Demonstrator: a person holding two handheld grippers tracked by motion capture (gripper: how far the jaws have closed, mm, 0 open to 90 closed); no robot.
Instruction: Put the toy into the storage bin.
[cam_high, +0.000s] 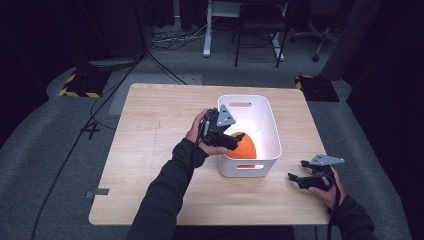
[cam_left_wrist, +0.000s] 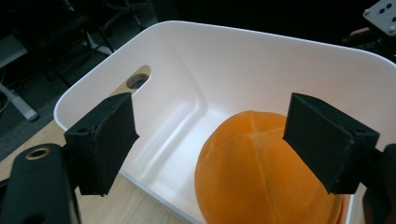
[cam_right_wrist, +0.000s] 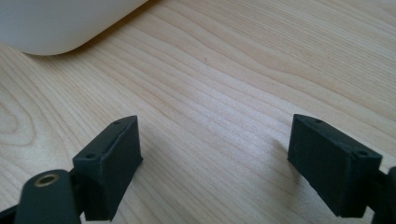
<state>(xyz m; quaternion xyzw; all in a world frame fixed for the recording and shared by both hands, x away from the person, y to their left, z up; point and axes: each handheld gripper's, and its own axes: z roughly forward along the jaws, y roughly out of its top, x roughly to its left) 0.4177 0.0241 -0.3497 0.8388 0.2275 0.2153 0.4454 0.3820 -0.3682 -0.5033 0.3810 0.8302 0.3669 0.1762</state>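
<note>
Orange ball (cam_high: 243, 145) lying in near end of white bin (cam_high: 272, 127), centre table. Left gripper (cam_high: 231, 141) hovering over bin's left rim, jaws apart, clear of ball, likely just dropped. Right gripper (cam_high: 296, 179) idling near-right on table (cam_high: 150, 150), jaws apart, empty.

A light wood table (cam_high: 160, 150) is set on grey carpet (cam_high: 45, 150); the room beyond is kept dark, w/ light thrown mainly on the tabletop; black cables (cam_high: 100, 107) are trailed across the floor at left; two yellow-black striped plates (cam_high: 80, 82) are laid near the far corners, one left, one right (cam_high: 316, 86); a white desk leg (cam_high: 207, 30), a dark chair frame (cam_high: 260, 30) and an office chair base (cam_high: 315, 37) are seen at the back; black drapes are hung at both sides.
</note>
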